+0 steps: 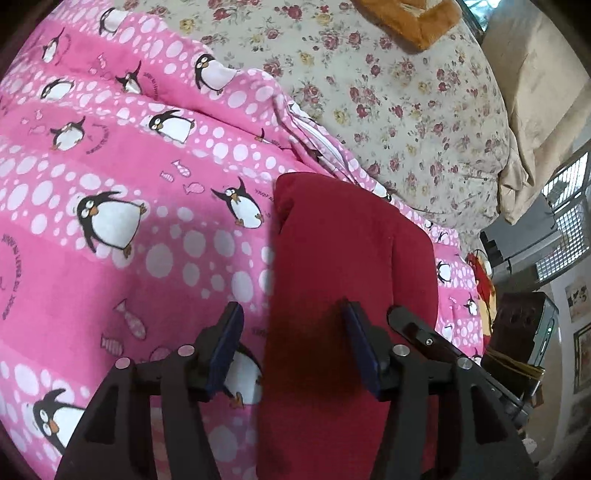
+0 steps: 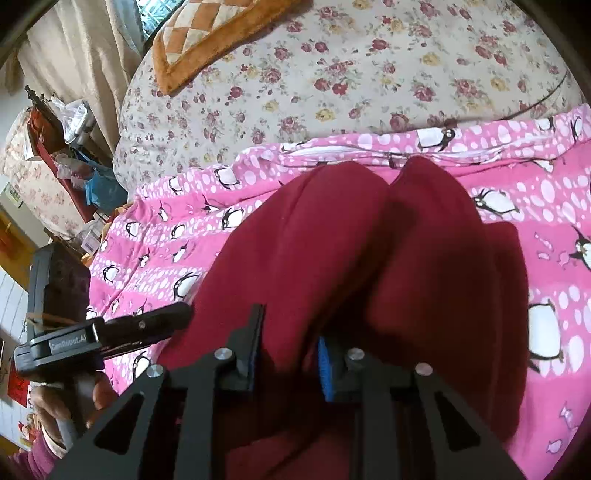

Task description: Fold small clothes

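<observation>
A dark red garment (image 1: 343,280) lies bunched on a pink penguin-print blanket (image 1: 110,177) spread over a bed, with a floral sheet (image 1: 388,85) showing beyond the blanket's far edge. In the left wrist view, the left gripper (image 1: 293,334) hangs above the garment's left edge, its 2 blue-padded fingers spread wide: the left finger (image 1: 229,332) sits over the blanket, the right one over the red cloth, and nothing is pinched between them. Part of the other black tool (image 1: 424,332) juts in just beside that right finger.

In the right wrist view, the garment (image 2: 332,251) rises in 2 rounded humps that meet in a dark crease, filling the middle of the frame. The right gripper (image 2: 291,332) is low over the near folds, red fabric lying in the gap between its fingers, a blue pad (image 2: 325,365) visible on the right one; whether the jaws pinch the cloth or merely straddle it cannot be told. An orange checked cushion (image 2: 207,33) rests on the floral sheet at the far side.
</observation>
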